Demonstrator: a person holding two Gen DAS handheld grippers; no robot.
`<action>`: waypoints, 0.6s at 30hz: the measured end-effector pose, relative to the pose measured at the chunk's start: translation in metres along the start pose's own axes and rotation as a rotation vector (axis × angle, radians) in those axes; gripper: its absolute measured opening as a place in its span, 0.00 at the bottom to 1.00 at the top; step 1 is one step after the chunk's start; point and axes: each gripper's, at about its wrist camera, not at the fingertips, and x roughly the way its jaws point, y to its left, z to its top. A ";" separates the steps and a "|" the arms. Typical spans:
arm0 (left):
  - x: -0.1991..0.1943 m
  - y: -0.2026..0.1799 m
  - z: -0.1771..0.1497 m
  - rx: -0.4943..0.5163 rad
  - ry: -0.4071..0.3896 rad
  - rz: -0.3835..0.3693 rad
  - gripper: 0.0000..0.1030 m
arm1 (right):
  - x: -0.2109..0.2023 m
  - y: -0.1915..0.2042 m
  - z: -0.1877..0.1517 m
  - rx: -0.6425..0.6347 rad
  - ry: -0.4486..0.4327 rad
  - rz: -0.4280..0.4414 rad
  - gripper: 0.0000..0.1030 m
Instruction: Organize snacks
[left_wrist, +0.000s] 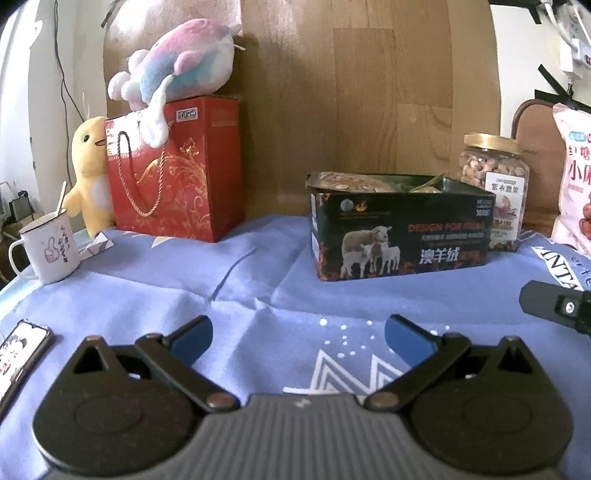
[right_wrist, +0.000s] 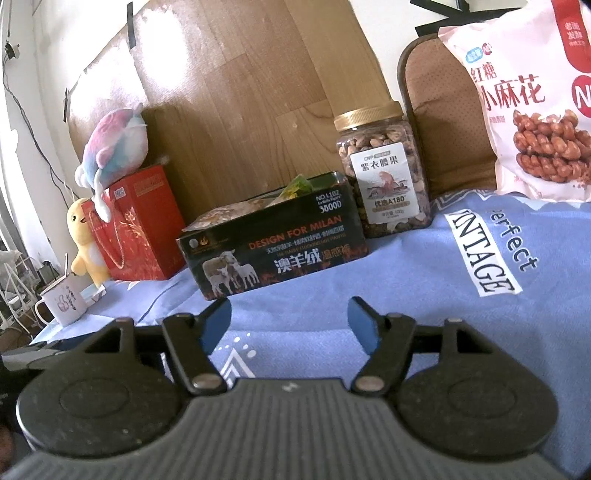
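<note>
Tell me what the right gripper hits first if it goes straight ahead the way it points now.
Most likely the black box printed with sheep: it sits dead ahead of the open right gripper, with only bare blue cloth between. The nut jar stands further right, off that line. Depth is uncertain in this fisheye view.

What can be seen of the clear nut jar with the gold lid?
The clear plastic jar with a gold screw lid stands upright on the blue printed cloth, its lid on. It is filled nearly to the top with brown nuts, and a white label with Chinese text and a small picture covers its front. It sits immediately right of the open black box printed with sheep, before the brown cushioned chair back. Neither tool touches it.
</note>
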 end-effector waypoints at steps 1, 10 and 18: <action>-0.001 0.000 0.000 0.003 -0.007 -0.002 1.00 | 0.000 0.000 0.000 0.001 -0.001 0.000 0.70; -0.013 0.005 0.002 -0.001 -0.087 -0.005 1.00 | -0.001 -0.002 0.000 0.012 -0.005 0.001 0.71; -0.012 -0.008 0.001 0.080 -0.025 0.080 1.00 | -0.002 -0.001 0.001 0.018 -0.004 0.012 0.71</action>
